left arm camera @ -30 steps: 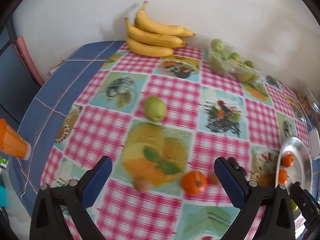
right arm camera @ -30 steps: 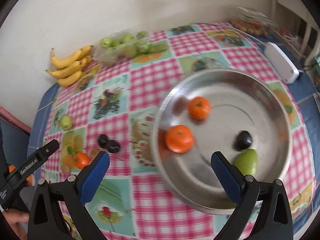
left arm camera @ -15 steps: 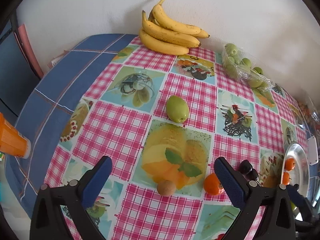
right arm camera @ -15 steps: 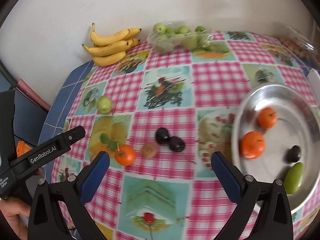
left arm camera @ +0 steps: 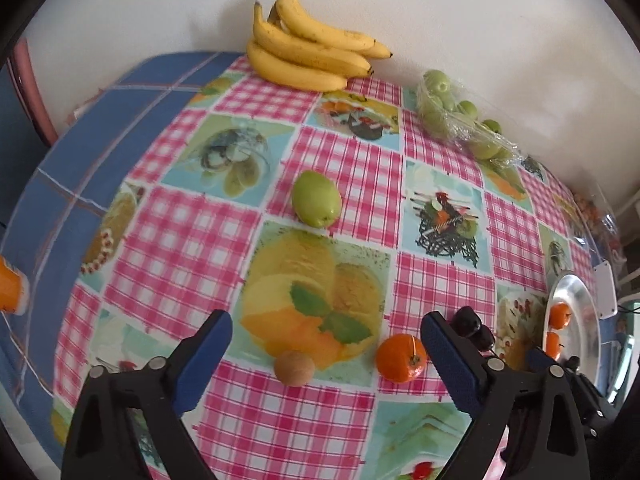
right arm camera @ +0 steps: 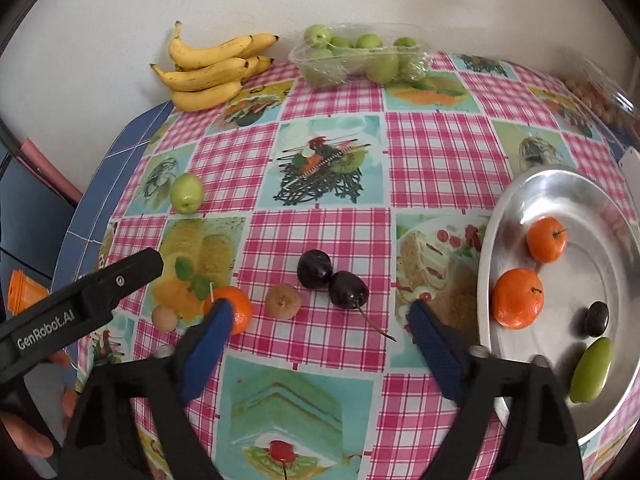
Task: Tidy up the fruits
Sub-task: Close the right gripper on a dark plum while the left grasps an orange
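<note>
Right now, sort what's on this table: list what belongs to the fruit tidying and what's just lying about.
Belongs to the job:
metal tray
loose tangerine
two dark plums
two small brown fruits
loose green fruit
both open tongs, left and right

Lying about:
banana bunch
wrapped pack of green fruit
orange cup

Our left tool [left arm camera: 326,334] hangs over the tabletop [left arm camera: 192,232] with its jaws spread wide and nothing between them. Just ahead of it lie a small brown fruit [left arm camera: 294,367] and a tangerine [left arm camera: 401,357], a little apart. Two dark plums [left arm camera: 474,326] peek out behind the right finger [left arm camera: 448,356]. Farther off we see a green fruit [left arm camera: 316,199], bananas [left arm camera: 312,56] by the wall, a bag of green fruit [left arm camera: 464,120], and a metal plate [left arm camera: 580,340] holding two tangerines at the right edge.
</note>
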A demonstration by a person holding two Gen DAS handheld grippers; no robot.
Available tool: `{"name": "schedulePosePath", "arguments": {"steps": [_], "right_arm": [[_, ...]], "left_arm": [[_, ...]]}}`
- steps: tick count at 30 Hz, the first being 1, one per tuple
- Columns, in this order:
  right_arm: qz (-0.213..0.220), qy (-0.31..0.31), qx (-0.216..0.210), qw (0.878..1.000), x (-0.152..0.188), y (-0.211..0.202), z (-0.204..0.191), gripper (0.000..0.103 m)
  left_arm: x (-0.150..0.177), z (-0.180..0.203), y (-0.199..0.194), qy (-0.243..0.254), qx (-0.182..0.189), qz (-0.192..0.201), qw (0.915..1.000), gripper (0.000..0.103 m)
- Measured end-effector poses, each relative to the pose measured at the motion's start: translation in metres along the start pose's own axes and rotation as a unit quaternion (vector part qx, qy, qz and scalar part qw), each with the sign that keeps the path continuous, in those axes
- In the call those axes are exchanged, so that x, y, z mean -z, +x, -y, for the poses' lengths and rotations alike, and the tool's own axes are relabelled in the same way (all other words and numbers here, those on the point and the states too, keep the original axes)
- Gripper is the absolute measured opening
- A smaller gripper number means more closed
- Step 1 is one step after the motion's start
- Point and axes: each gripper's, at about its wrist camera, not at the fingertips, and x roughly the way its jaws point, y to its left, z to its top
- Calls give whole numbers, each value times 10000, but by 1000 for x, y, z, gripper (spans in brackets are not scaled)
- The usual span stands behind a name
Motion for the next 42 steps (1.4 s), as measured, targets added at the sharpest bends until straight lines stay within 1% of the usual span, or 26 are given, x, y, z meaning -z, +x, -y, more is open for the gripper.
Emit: {"name": "schedulePosePath", "arguments": {"steps": [2,4,6,7,10,11,12,13,15,16,17,18,24,26,28,32,35,42], "right_arm": [[-10,16,43,10000,0,1,2,77],[-26,52,80,10000,-1,3,4,73],[-48,123,86,9999,-1,5,8,63],[-67,153,83,9998,-1,7,10,56],[-104,199,144,9996,-2,10,13,54],[-126,211,178,9995,-2,12,14,51],[-135,218,187,9995,-2,13,15,47],[-150,224,183,9995,-2,15,15,46],[-180,224,172,9994,-2,18,15,45],[-192,216,163,9994,-2,19,14,45],[-200,208,169,9994,-3,21,14,42],[-223,180,221,9993,-3,23,14,40],[-280,238,260,9990,-5,31,17,38],[-275,240,237,9991,-5,32,17,36],[-272,226,240,9991,-6,33,17,34],[-251,206,211,9993,-7,34,15,26],[-266,149,243,9992,-7,35,12,26],[-287,112,196,9993,-4,25,13,26]], "left_arm": [[1,-3,3,-97,-43,-83,9999,94],[1,-6,3,-165,7,-99,9998,88],[1,-5,3,-181,119,-113,9997,87],[2,-3,3,-154,141,-113,9997,87],[4,9,5,10,92,-145,9999,87],[4,13,5,56,50,-203,9998,87],[5,18,6,123,54,-231,9996,87],[6,24,8,198,94,-265,9994,87],[8,32,11,293,129,-331,9989,87],[10,36,13,339,154,-374,9986,84],[11,38,15,328,188,-400,9985,83],[11,39,18,298,223,-449,9983,80],[12,33,26,15,420,-616,9972,72],[13,31,29,-68,455,-667,9967,68],[12,28,33,-188,501,-729,9959,62],[12,23,34,-358,586,-761,9947,62],[12,23,34,-394,632,-760,9943,58],[13,27,36,-394,656,-823,9937,53]]}}
